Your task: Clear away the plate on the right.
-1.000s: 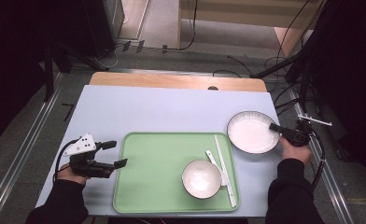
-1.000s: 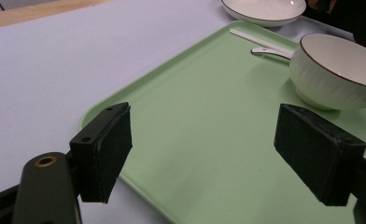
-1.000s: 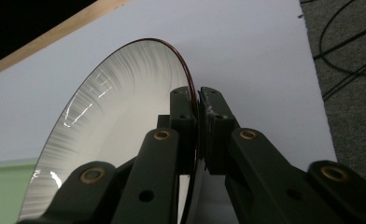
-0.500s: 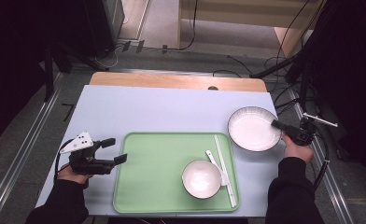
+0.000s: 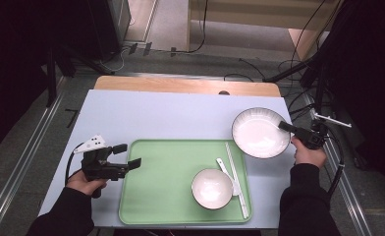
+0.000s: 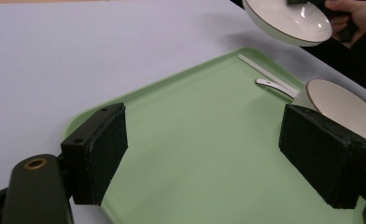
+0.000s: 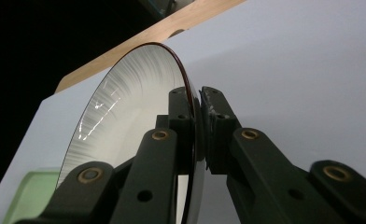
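Right gripper point(image 5: 285, 127) clamps the rim of the white plate point(image 5: 259, 132); plate hangs off its jaws, lifted clear of the table point(image 5: 146, 113). Left gripper point(image 5: 127, 156) gapes wide with nothing between the jaws, green tray point(image 5: 166, 187) just ahead of it.

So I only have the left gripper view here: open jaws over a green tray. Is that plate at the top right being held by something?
Observer: Yes. The right gripper is shut on the rim of the large plate.
Operator: Is the plate on the table?
Observer: It looks lifted and tilted, overhanging the tray corner.
Operator: What lies beside the small bowl?
Observer: In the high view, a white spoon and chopsticks lie right of the bowl.
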A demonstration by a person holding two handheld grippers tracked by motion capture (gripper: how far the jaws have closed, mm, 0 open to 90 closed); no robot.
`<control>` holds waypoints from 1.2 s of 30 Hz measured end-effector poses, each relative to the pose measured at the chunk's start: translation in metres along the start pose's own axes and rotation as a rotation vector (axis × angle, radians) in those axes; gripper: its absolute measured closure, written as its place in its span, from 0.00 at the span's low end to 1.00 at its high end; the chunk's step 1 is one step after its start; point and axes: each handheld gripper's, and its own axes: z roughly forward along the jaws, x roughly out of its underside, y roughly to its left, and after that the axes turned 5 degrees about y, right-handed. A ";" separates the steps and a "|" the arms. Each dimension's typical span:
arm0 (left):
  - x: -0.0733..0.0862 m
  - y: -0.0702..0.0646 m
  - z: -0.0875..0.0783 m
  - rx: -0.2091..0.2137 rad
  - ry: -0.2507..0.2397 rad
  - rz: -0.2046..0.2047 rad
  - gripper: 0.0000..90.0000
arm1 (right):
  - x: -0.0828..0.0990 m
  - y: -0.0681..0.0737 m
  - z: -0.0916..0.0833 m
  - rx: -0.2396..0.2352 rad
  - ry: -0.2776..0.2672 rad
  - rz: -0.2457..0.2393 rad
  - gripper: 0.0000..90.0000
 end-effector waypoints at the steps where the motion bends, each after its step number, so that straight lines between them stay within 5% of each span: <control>1: -0.001 -0.001 0.001 0.001 0.006 0.009 0.17 | 0.000 0.003 0.001 -0.004 0.006 -0.004 0.94; 8: -0.013 -0.009 0.010 -0.020 0.036 0.034 0.16 | -0.001 0.022 0.013 -0.035 0.026 -0.033 0.94; 14: -0.032 -0.007 0.009 0.067 0.015 -0.034 0.16 | -0.002 0.040 0.023 -0.063 0.050 -0.043 0.94; 22: -0.051 -0.012 0.020 0.015 0.025 0.011 0.22 | -0.003 0.061 0.036 -0.092 0.071 -0.052 0.94; 30: -0.057 -0.004 0.033 0.057 0.031 -0.046 0.21 | -0.001 0.086 0.054 -0.130 0.096 -0.078 0.94; 36: -0.064 -0.005 0.041 -0.017 0.046 -0.055 0.30 | 0.002 0.100 0.067 -0.151 0.118 -0.074 0.94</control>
